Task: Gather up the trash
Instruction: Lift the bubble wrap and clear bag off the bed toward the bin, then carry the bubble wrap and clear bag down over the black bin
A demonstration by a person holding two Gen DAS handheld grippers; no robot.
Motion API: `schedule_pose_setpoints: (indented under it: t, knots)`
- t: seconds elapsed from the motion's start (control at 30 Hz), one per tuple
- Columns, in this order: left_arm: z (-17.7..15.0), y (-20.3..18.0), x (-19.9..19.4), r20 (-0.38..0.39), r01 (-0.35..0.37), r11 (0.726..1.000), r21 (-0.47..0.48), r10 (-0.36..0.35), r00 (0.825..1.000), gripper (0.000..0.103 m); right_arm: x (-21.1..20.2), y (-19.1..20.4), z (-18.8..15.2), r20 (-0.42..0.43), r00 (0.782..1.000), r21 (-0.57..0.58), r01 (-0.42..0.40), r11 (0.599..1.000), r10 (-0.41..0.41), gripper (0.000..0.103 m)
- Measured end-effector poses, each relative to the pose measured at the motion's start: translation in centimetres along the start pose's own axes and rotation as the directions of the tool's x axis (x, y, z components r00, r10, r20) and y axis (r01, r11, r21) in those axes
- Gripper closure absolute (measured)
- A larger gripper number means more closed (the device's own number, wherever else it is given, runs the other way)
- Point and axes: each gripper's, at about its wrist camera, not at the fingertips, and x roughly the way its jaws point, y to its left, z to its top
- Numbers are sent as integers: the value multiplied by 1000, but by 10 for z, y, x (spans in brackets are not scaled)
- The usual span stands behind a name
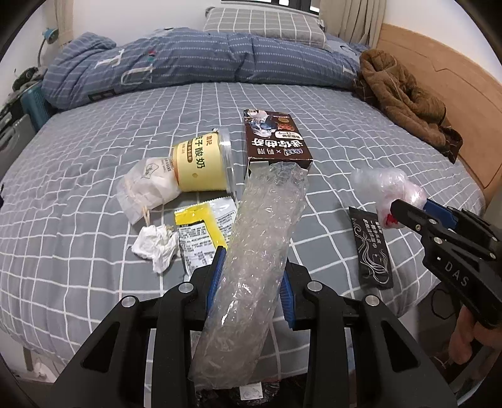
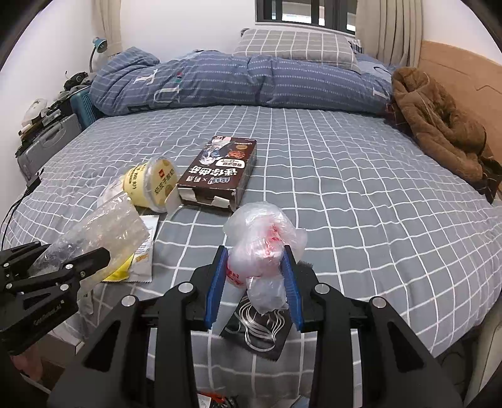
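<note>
My left gripper (image 1: 252,276) is shut on a roll of clear bubble wrap (image 1: 254,251) and holds it above the bed; it also shows in the right wrist view (image 2: 103,232). My right gripper (image 2: 254,276) is shut on a crumpled clear plastic bag with red print (image 2: 265,241), also visible in the left wrist view (image 1: 389,188). On the grey checked bedsheet (image 1: 94,251) lie a yellow yogurt cup (image 1: 204,164), a brown snack box (image 1: 276,141), a yellow-white wrapper (image 1: 200,232), a crumpled tissue (image 1: 155,246), a small clear bag (image 1: 147,188) and a black sachet (image 1: 373,248).
A blue folded duvet (image 1: 194,62) and a grey pillow (image 1: 263,25) lie at the far end of the bed. A brown coat (image 1: 404,97) lies along the wooden headboard (image 1: 455,94) on the right. A suitcase and clutter (image 2: 50,125) stand left of the bed.
</note>
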Motion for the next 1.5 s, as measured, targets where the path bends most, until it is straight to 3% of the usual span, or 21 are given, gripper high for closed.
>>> schedule_pose_setpoints:
  t: [1.5]
  knots:
    - [-68,2,-61,36,-27,998,-56,29,999,74,-70,25,-50,20,1000,-14,-24,1000,24,69]
